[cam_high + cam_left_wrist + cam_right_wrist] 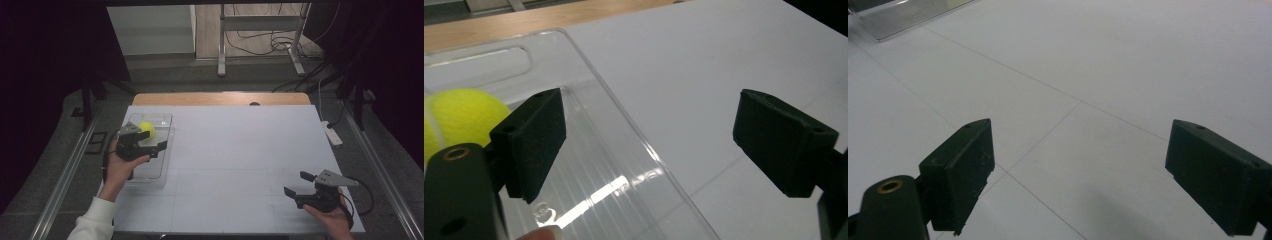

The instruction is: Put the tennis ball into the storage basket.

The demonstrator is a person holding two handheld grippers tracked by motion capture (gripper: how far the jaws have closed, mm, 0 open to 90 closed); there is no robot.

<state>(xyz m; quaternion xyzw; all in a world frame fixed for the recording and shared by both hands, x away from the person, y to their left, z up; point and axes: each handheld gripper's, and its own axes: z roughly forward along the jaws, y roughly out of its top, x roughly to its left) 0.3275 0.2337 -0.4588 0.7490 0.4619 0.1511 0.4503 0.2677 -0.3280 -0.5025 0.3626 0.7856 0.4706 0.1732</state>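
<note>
Tennis ball, bright yellow-green, is seen lying in the far part of a clear plastic tray that sits at the left side of the white table. The left gripper is held over the tray, just near the ball, with its jaws turned toward the middle of the table; in the left gripper view the ball lies to the outside of one jaw, and only the tray's rim and bare table are seen between the two pads. The jaws are spread wide and nothing is held in them. The right gripper is kept low over the near right corner of the table, well apart from tray and ball, its jaws likewise wide and empty, with plain white surface between them in the right gripper view. The step in hand is judged to be work at the tray by the left hand, with the ball not gripped. For a pick, the gripper would need to be turned and shifted so that the ball is brought between the pads, lowered inside the tray walls, and only then closed; the round ball could be nudged away if one jaw touches it first.
</note>
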